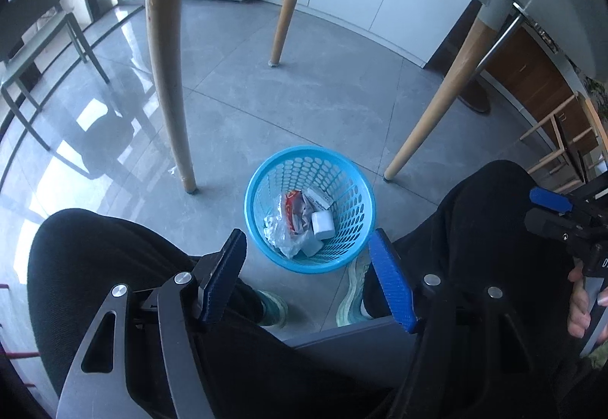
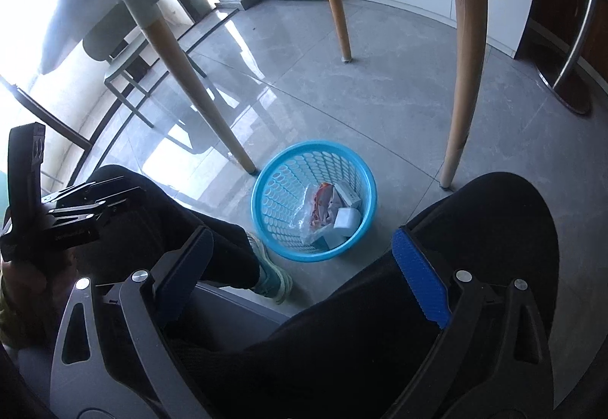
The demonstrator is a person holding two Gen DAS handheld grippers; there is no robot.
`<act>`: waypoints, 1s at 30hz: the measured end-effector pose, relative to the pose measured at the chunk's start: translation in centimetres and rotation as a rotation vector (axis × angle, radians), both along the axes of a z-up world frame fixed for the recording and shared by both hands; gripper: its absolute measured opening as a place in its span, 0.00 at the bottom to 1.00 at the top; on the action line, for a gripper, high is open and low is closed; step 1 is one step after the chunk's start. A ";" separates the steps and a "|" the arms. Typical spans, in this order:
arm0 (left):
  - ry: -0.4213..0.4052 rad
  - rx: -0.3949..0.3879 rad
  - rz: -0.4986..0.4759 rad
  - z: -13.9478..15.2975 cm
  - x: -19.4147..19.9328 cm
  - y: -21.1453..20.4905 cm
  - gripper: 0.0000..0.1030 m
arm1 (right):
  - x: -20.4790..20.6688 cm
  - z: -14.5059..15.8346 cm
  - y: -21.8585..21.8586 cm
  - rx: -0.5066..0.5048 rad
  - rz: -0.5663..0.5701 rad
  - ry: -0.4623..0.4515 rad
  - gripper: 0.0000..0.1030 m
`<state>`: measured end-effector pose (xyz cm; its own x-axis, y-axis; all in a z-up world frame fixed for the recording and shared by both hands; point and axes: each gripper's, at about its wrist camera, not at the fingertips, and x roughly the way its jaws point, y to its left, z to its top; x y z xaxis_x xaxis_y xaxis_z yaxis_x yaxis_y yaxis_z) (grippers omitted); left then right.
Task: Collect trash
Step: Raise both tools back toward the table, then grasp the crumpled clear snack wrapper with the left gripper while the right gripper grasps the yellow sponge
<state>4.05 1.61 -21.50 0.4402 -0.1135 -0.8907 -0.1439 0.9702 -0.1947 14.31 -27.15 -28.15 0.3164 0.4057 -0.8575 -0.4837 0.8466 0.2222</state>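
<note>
Here, left wrist view: a blue perforated basket [image 1: 309, 210] is seen standing on the grey tiled floor [image 1: 304, 96], between the seated person's knees and just beside the wooden legs of the bench [image 1: 169, 76].
Trash, left wrist view: several pieces are already held in the basket, namely a crumpled clear plastic bag [image 1: 283, 234], a red and white wrapper [image 1: 294, 208], a small white box [image 1: 322, 224] and a flat carton [image 1: 318, 197] leaned against the far wall.
Left tool [image 1: 307, 269]: it is held above the basket with its blue pads spread wide, and nothing is gripped between them.
Right tool, left wrist view: only its edge [image 1: 554, 213] is seen at the right margin, so its opening cannot be told from here.
Right wrist view: the same basket [image 2: 313, 200] is shown a little left of centre, with a green-white shoe [image 2: 271, 280] just beside its near rim.
Right tool [image 2: 300, 274]: it is held wide apart and empty, over the person's black trousers.
Look of the trash: the pieces are piled loosely at the bottom, light and crushed, and the basket is filled only low down.
Progress: collection is judged to be largely done, since no loose litter is seen on the floor.
Left to do: whether more trash lies on the bench top cannot be told, as only its underside is shown.
</note>
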 end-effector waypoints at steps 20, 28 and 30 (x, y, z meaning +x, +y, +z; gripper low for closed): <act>-0.343 0.057 -0.057 14.7 -0.8 -0.6 0.68 | -1.6 17.5 -2.5 0.059 0.101 -0.402 0.91; -0.357 0.065 -0.093 16.8 2.4 -1.9 0.68 | 1.0 22.5 -0.7 0.053 0.218 -0.464 0.91; -0.359 0.070 -0.109 16.9 3.2 -2.2 0.69 | 1.6 23.5 -0.2 0.056 0.251 -0.474 0.91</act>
